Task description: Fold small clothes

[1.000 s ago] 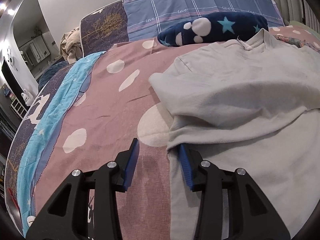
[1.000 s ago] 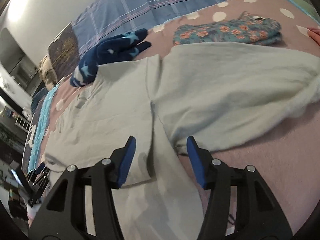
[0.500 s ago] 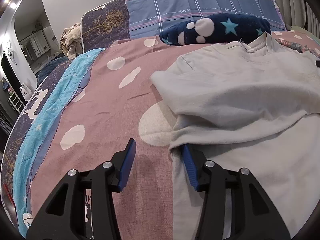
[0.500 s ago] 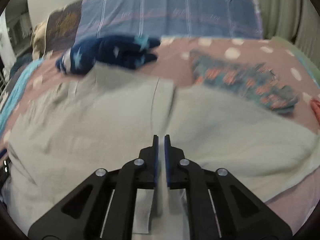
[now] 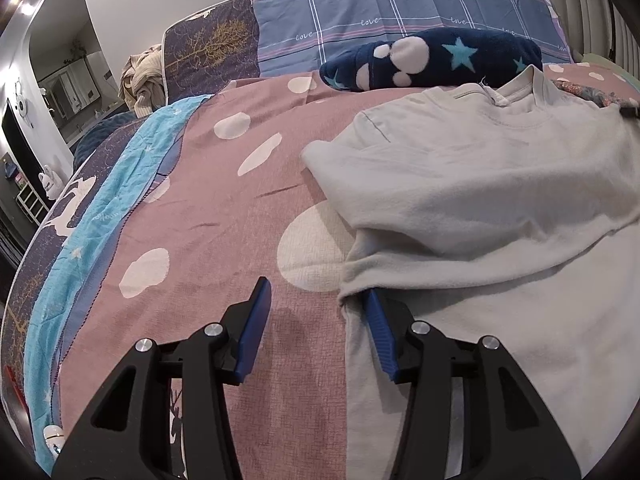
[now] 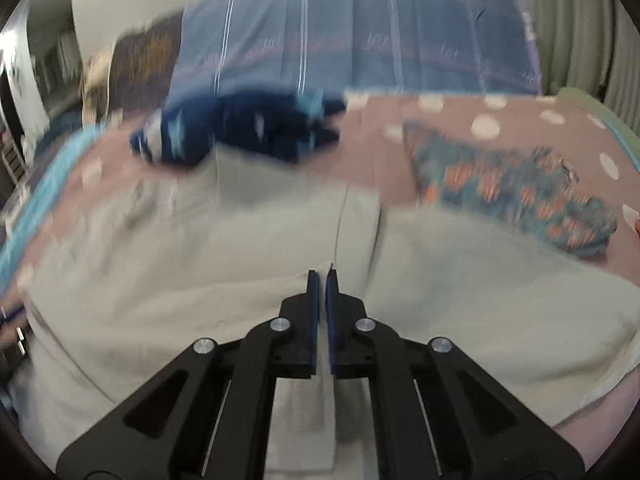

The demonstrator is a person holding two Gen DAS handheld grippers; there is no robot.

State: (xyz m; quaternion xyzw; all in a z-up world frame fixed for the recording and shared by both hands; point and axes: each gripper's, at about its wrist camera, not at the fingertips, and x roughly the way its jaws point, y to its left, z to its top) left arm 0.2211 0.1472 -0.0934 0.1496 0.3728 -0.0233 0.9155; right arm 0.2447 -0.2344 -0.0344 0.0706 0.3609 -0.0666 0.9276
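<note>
Pale grey cotton, a small short-sleeved T-shirt point(image 5: 480, 184), lies spread on the pink bedspread with white spots point(image 5: 224, 240), its collar toward the pillows and one side already turned in over the body, so the fold looks partly made. The left gripper point(image 5: 316, 320) is released, its blue pads parted astride the shirt's near edge: one pad sits over bare bedspread, the other just under the turned hem, probably placed to pinch that edge for the next fold. The right gripper point(image 6: 321, 280) is clenched, its pads nearly meeting at a ridge of the same shirt; the view is blurred, and I cannot tell for certain whether a thin pleat of cloth is caught between them. A folded teal floral garment point(image 6: 512, 196) rests apart on the bedspread, likely finished work set aside. A navy fleece with stars point(image 5: 436, 60) lies by the plaid pillow point(image 5: 400, 8). No container is in sight.
</note>
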